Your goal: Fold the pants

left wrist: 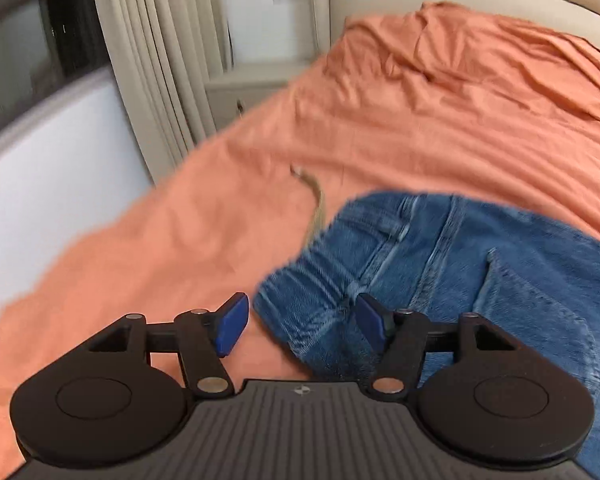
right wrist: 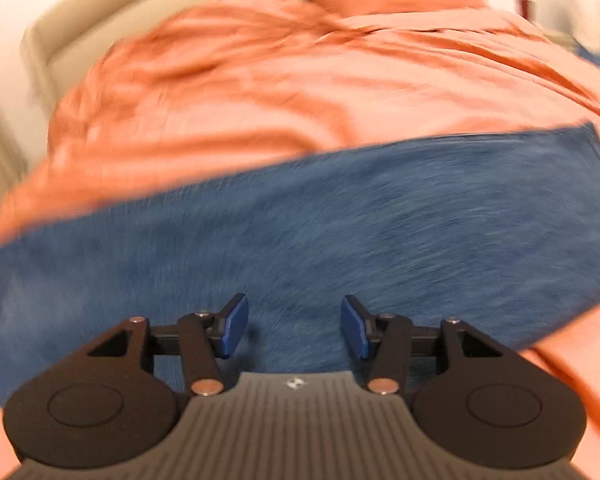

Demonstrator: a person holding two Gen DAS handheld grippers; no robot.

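Blue denim pants (left wrist: 440, 272) lie on the orange bed sheet (left wrist: 420, 128), seams and waistband area showing at one end. A tan drawstring (left wrist: 315, 208) trails out beside them. Elsewhere the denim spreads flat, blurred.

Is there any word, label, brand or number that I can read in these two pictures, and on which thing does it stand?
No readable text in either view.
Left gripper: a small round mark on its grey body, a symbol, no letters.
Right gripper: the same kind of mark, no letters.
Jeans: no label or patch visible; blurred in the right wrist view.
Orange bedsheet: plain, no print.
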